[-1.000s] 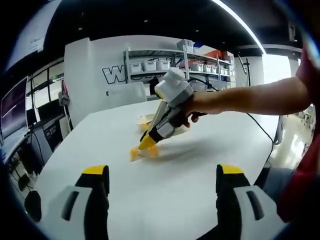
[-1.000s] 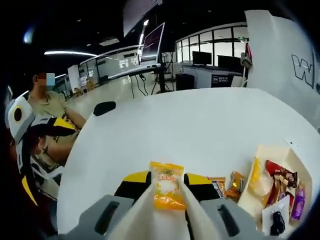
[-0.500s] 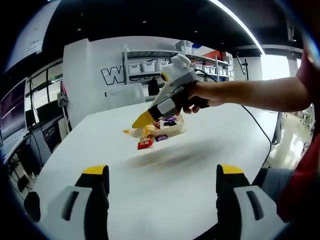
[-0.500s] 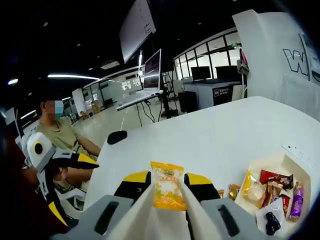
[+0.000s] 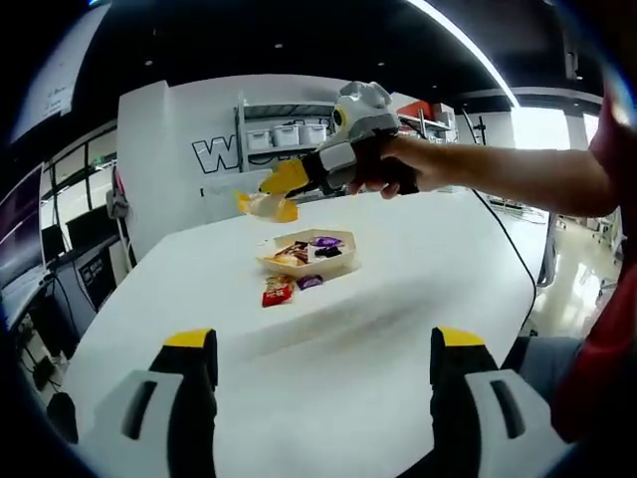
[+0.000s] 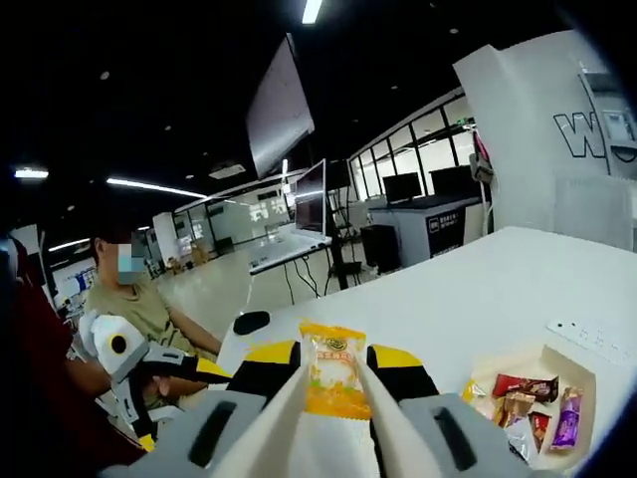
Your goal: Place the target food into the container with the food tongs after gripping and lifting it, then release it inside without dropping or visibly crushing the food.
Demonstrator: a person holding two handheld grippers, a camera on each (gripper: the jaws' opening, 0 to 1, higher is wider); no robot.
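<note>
In the right gripper view, my right gripper (image 6: 335, 354) is shut through its pale tong blades on a yellow-orange snack packet (image 6: 335, 383), held flat and uncrushed in the air. The left gripper view shows that gripper (image 5: 271, 191) in a person's hand, with the packet (image 5: 267, 206) hanging above and just left of the cream container (image 5: 299, 267). The container (image 6: 582, 370) holds several wrapped snacks. My left gripper (image 5: 323, 344) stands open low over the white table (image 5: 398, 329), with nothing between its jaws.
A red snack (image 5: 277, 291) and a purple snack (image 5: 309, 283) lie on the table in front of the container. A seated person (image 6: 134, 304) is beyond the table's far edge. Shelves with bins (image 5: 289, 134) line the back wall.
My right gripper has risen from the table with the packet in its tongs and now holds it well above the container. My left gripper has stayed open and still.
</note>
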